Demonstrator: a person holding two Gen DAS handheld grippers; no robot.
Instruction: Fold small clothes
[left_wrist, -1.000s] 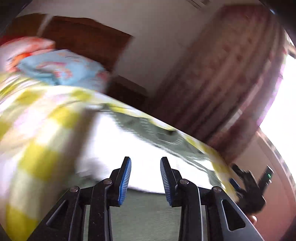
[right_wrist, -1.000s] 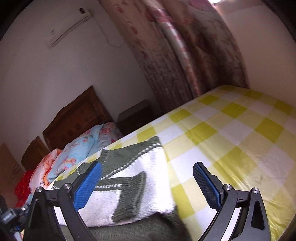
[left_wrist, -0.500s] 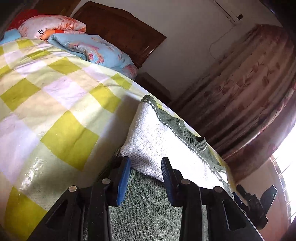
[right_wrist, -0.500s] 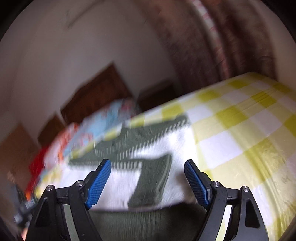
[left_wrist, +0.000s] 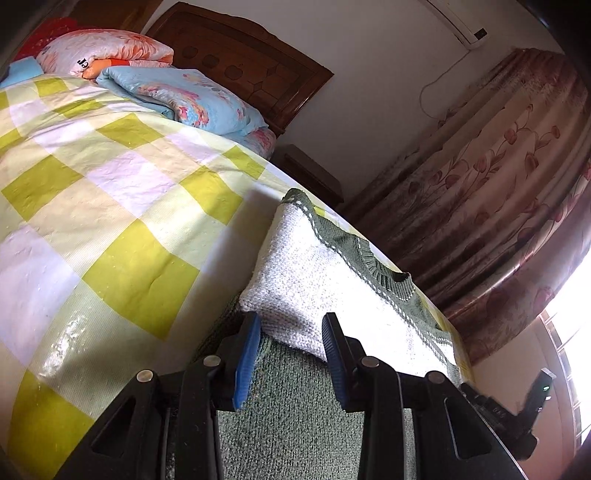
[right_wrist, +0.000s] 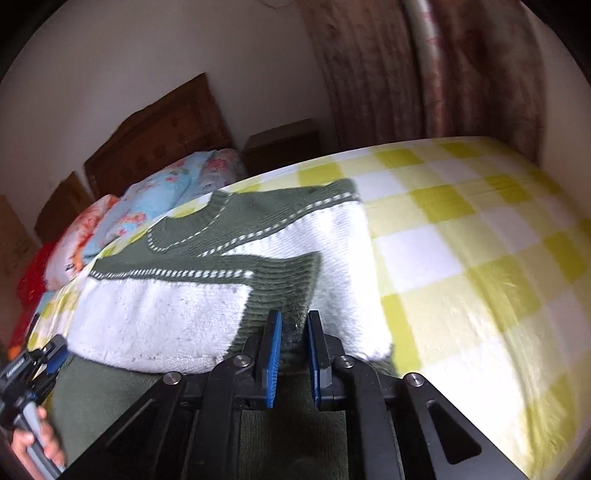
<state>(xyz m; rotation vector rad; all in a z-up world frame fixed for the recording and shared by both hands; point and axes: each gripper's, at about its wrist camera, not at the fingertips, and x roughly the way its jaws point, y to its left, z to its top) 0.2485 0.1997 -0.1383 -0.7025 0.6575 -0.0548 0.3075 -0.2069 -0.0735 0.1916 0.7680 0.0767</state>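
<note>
Both claws sit low at the near edge of the sweater (right_wrist: 207, 317), which lies spread on the bed (left_wrist: 122, 229) with its yellow-and-white checked cover. On the right, the right claw (right_wrist: 293, 350) has its blue pads (right_wrist: 271, 354) drawn in to a narrow gap, and the dark green cuff of the folded-in sleeve (right_wrist: 284, 291) sits between them — pinched, by the look of it. On the left, the left claw (left_wrist: 291, 354) is only partly closed; its blue pads (left_wrist: 245, 362) stand either side of the white knit corner (left_wrist: 295, 328) that hangs over the green hem, and I cannot tell whether they actually press on the wool or just bracket it.

The sweater itself is white in the body with a green collar (right_wrist: 195, 229), green shoulders and dotted white trim, and one sleeve is laid across the chest. Up by the wooden headboard (left_wrist: 243, 62) there are flowered pillows (left_wrist: 184, 99), a dark nightstand (right_wrist: 282, 146) stands beside the bed, and patterned curtains (left_wrist: 498, 206) hang along the wall — bright window light comes in at the far right of the left wrist view
</note>
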